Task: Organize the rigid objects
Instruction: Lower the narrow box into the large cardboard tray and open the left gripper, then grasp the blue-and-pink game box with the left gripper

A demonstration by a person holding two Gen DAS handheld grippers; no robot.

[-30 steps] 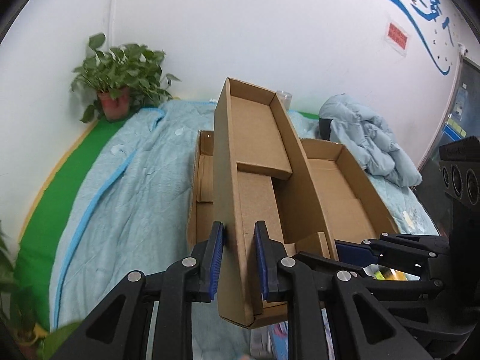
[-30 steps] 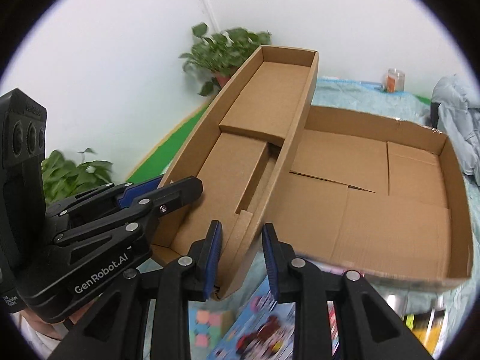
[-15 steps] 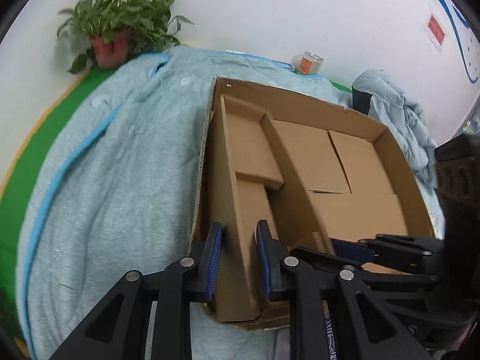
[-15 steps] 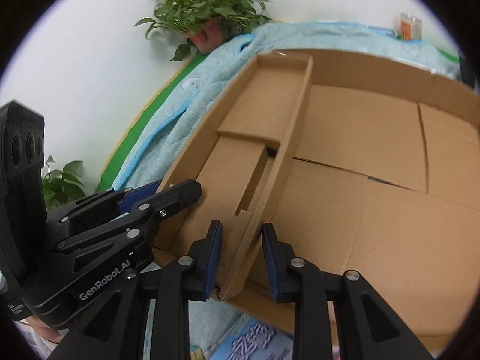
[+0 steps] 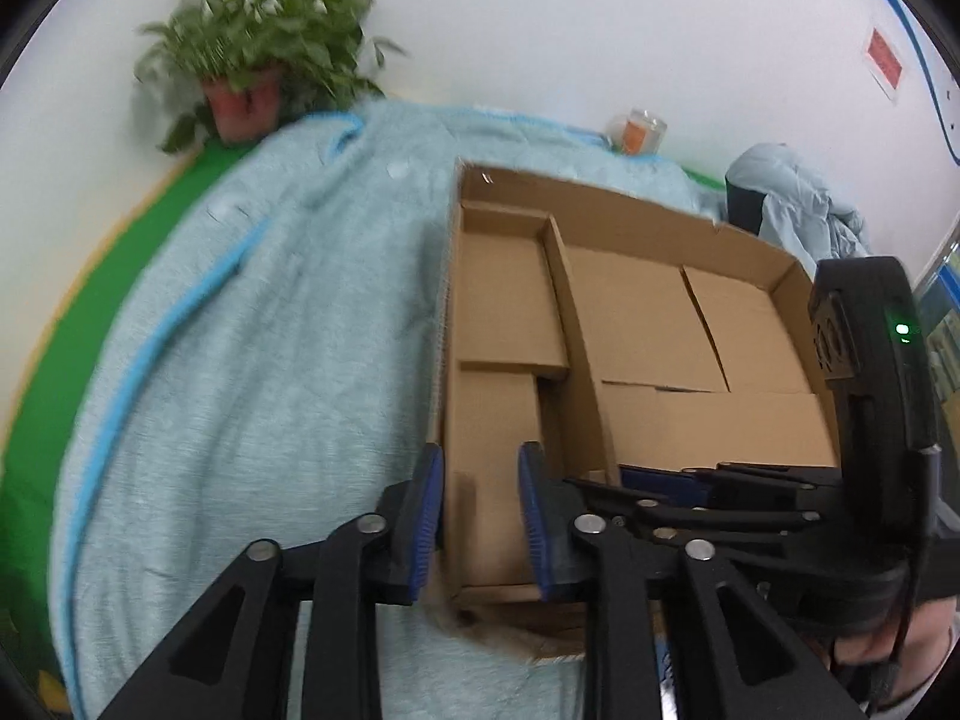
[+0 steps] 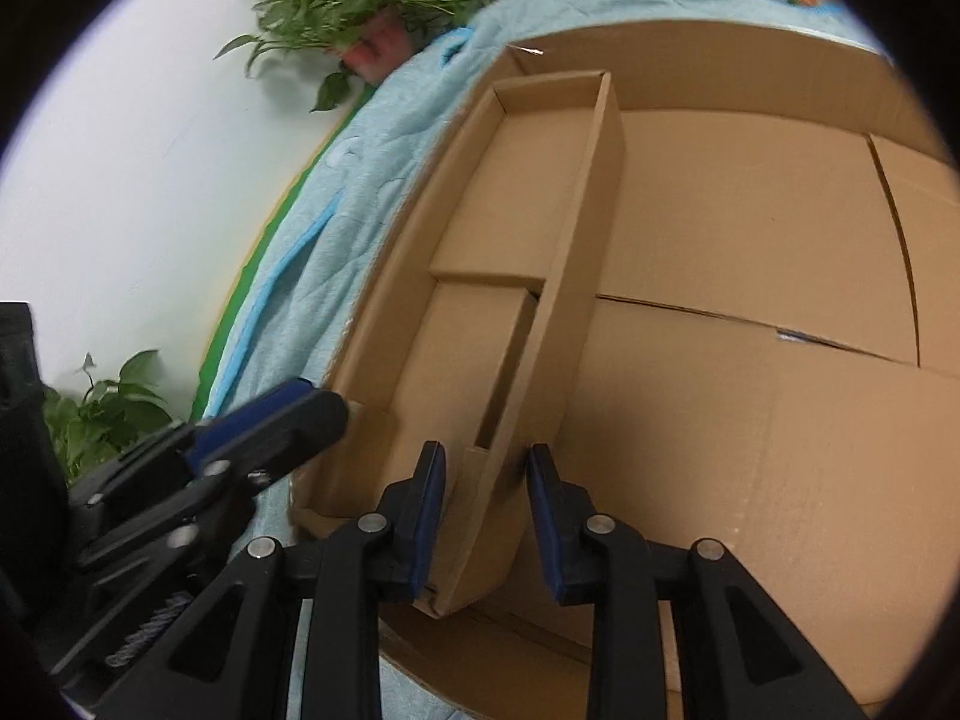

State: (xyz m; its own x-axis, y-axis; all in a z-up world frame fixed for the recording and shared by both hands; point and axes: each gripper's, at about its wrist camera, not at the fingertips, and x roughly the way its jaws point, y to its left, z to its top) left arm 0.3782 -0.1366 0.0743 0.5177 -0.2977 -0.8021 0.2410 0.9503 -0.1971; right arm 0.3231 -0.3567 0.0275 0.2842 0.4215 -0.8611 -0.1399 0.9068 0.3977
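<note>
Once the narrow brown cardboard tray (image 5: 510, 324) lay inside the wide shallow cardboard box (image 5: 750, 312) along its left wall, the left gripper (image 5: 480, 516) and right gripper (image 6: 486, 516), jaws just opening, had loosened off its walls, so backing both clear seemed next.

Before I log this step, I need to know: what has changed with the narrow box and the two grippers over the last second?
The narrow box came down from a raised tilt and now lies inside the big box, along its left wall. Both the left gripper and right gripper have just been opening, and their pads now stand off the narrow box's walls. The big box, blanket and plant stayed put.
</note>
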